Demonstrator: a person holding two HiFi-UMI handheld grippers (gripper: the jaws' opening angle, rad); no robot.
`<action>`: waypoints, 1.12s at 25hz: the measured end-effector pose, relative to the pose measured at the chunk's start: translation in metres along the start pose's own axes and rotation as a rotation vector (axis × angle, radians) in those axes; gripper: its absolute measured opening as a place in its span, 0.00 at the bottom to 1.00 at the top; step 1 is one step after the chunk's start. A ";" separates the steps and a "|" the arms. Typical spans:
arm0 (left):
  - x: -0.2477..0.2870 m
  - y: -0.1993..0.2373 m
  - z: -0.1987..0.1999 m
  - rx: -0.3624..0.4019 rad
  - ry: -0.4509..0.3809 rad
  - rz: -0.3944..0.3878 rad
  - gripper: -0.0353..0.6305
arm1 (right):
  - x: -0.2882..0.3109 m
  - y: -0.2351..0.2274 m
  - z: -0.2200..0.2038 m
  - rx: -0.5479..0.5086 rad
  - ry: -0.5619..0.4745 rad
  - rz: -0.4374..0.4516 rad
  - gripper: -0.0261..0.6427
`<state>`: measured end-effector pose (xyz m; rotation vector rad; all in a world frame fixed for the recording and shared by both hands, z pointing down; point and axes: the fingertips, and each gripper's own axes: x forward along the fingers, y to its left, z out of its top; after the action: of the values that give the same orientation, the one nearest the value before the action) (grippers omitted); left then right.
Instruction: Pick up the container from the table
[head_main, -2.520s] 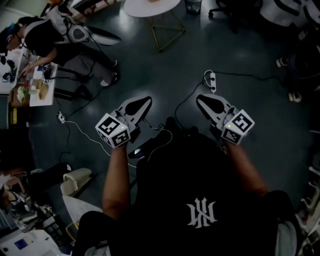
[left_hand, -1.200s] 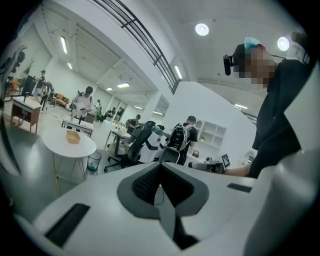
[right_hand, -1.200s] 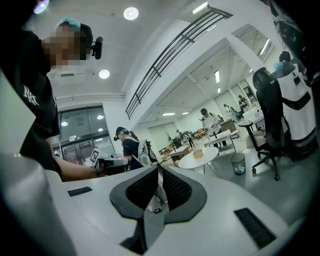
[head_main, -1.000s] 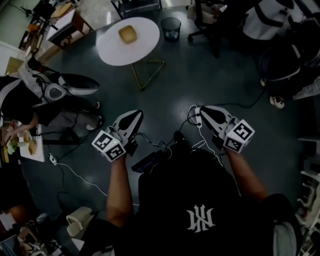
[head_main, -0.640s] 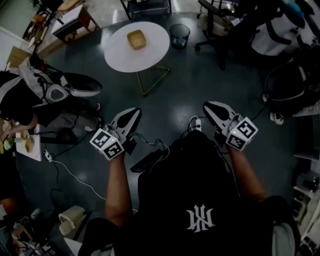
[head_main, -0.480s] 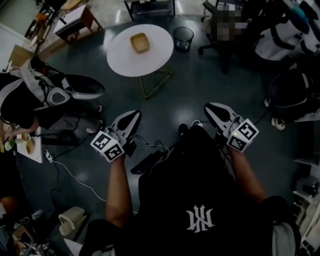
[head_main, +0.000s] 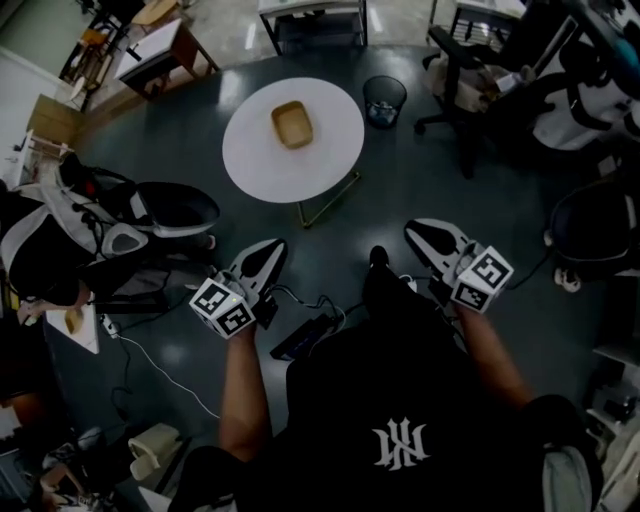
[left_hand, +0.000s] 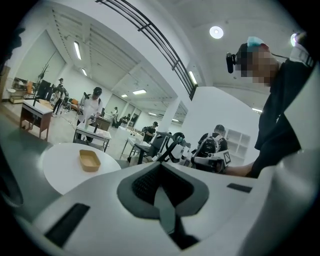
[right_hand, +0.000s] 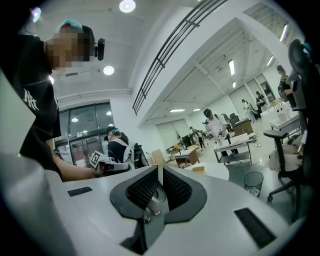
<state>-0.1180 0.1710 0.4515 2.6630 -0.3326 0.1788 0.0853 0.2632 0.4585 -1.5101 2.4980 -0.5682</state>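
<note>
Container (head_main: 292, 124) sits near worktop (head_main: 262, 168) centre, well apart from left gripper (head_main: 272, 247) and right gripper (head_main: 415, 228), jaws pressed together, empty; probably light, stiff; pinch one rim wall.

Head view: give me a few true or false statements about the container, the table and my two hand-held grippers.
1. The container lies on the round white table. True.
2. The left hand-held gripper is holding the container. False: its jaws are shut on nothing, short of the table.
3. The waste bin stands on the table. False: it stands on the floor beside it.
4. The right hand-held gripper is shut and empty. True.
5. The container is the only thing on the table. True.
</note>
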 end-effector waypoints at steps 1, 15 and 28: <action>0.008 0.009 0.006 0.001 0.008 0.011 0.06 | 0.010 -0.009 0.007 -0.004 0.005 0.013 0.12; 0.095 0.116 0.049 -0.126 0.073 0.129 0.06 | 0.139 -0.123 0.063 0.040 0.076 0.210 0.12; 0.123 0.237 0.064 -0.215 0.111 0.190 0.06 | 0.260 -0.176 0.047 0.115 0.207 0.236 0.13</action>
<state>-0.0572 -0.0894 0.5150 2.3973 -0.5378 0.3296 0.1216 -0.0494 0.5002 -1.1466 2.6917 -0.8481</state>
